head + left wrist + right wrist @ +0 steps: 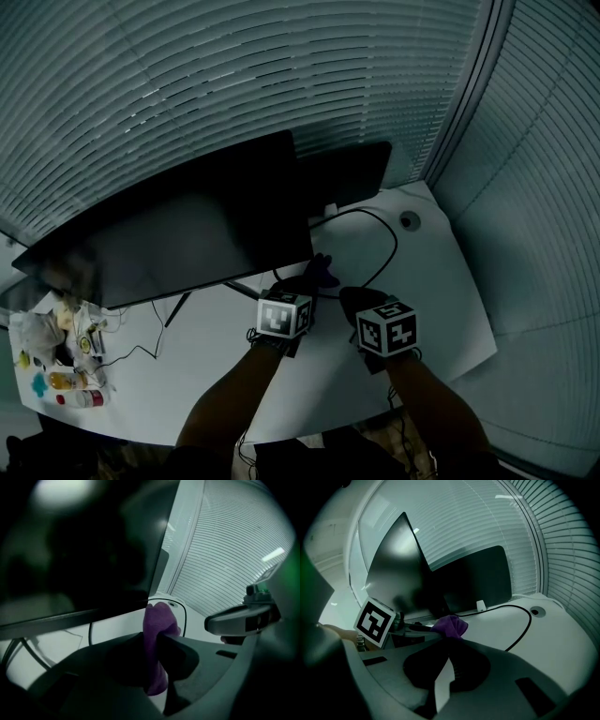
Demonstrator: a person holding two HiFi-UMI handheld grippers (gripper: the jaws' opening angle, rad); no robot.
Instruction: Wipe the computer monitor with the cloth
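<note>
A wide dark monitor (178, 234) stands on the white desk (441, 300), with a second dark screen (347, 173) behind its right end. My left gripper (157, 637) is shut on a purple cloth (158, 620), which sticks out ahead of the jaws just below the monitor's lower right corner. In the head view the cloth (322, 269) shows past the left gripper (309, 279). My right gripper (449, 641) sits beside it on the right, shut, with its tips meeting just short of the cloth (451, 625) and nothing between them.
A black cable (380, 244) loops across the desk to the right of the monitor, near a round cable hole (409, 221). Small bottles and clutter (56, 352) lie at the desk's left end. Window blinds (234, 66) close off the back and right.
</note>
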